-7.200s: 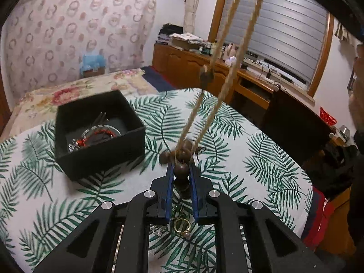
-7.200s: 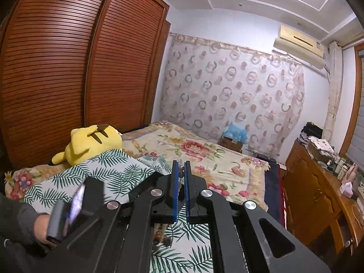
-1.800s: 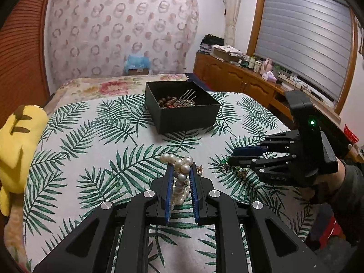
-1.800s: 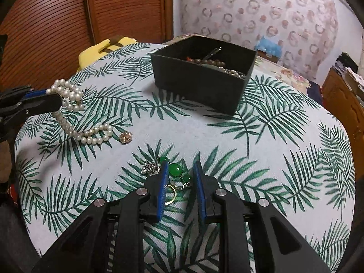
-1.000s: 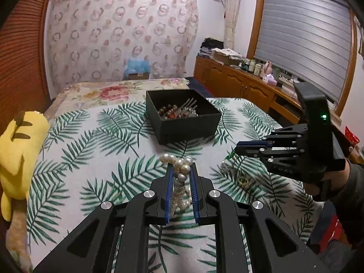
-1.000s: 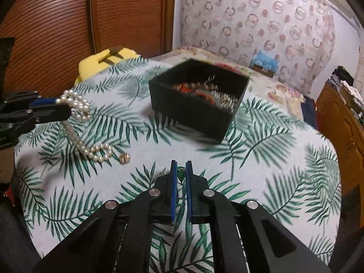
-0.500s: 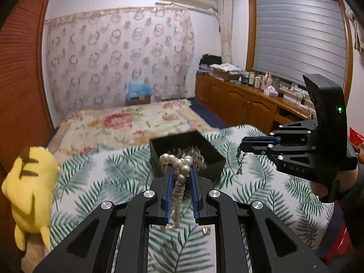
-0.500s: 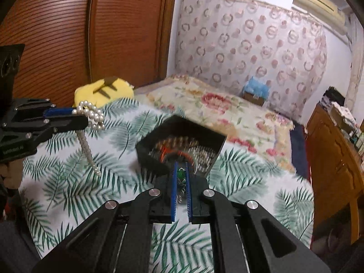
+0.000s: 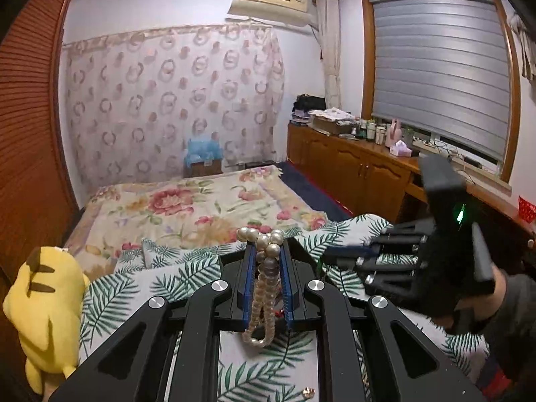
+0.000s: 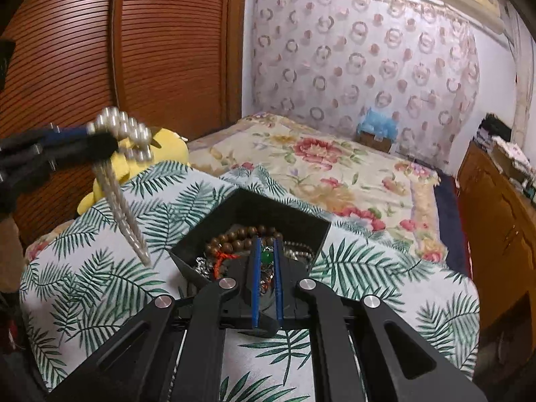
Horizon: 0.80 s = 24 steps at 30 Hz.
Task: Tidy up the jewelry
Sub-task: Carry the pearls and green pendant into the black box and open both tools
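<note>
Your left gripper [image 9: 265,261] is clamped on the pearl necklace [image 9: 264,288], hanging beside the black box [image 10: 303,222]. Your right gripper [image 10: 267,261] pinches a green-stone piece [image 10: 267,255] above that box, which already holds brown beads [image 10: 234,238]. Both pieces remain to drop, and one small gold item [image 9: 307,392] lies on the cloth.

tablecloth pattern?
White tablecloth with green palm-leaf print, clearest in the right wrist view.

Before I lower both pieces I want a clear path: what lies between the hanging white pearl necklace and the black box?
In the right wrist view, only leaf-print cloth lies between the pearl necklace and black box.
</note>
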### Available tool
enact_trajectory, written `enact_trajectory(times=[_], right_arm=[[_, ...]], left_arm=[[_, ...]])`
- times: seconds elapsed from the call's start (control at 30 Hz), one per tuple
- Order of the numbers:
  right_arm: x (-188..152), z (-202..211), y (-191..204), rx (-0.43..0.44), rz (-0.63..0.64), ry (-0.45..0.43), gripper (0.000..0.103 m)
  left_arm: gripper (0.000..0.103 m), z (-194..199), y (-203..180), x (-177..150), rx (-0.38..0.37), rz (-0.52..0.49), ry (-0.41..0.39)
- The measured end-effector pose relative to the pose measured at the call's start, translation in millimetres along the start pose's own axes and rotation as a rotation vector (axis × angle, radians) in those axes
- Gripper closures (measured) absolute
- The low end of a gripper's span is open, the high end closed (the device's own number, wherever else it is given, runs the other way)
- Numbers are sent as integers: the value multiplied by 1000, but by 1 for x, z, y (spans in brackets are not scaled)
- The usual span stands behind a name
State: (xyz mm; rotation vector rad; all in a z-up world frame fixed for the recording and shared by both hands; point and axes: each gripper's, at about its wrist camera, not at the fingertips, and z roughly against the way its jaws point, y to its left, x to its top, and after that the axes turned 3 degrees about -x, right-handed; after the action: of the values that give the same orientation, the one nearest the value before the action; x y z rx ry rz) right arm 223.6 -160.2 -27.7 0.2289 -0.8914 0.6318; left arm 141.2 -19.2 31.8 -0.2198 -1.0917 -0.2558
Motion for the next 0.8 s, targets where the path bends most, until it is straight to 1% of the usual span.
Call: enact_trajectory(times=[0.17,0.3,0.43,0.6,0.8], right_arm=[[-10,-15,-7,17,-38,26,95],[-12,-22,-9,6,-48,39,92],[-16,-16,-11,19,-66,18,92],[-23,-2,-10,21,-62,0,92],[-30,10,-9,32,-62,-8,92]], left_arm=[[90,-12,-1,11,-5,-3,1],[90,-19,-1,14,-5,0,8],[90,-36,6,18,-14,34,27],[90,-57,8,22,-10,43,47],[90,-71,7,17,1,46,71]])
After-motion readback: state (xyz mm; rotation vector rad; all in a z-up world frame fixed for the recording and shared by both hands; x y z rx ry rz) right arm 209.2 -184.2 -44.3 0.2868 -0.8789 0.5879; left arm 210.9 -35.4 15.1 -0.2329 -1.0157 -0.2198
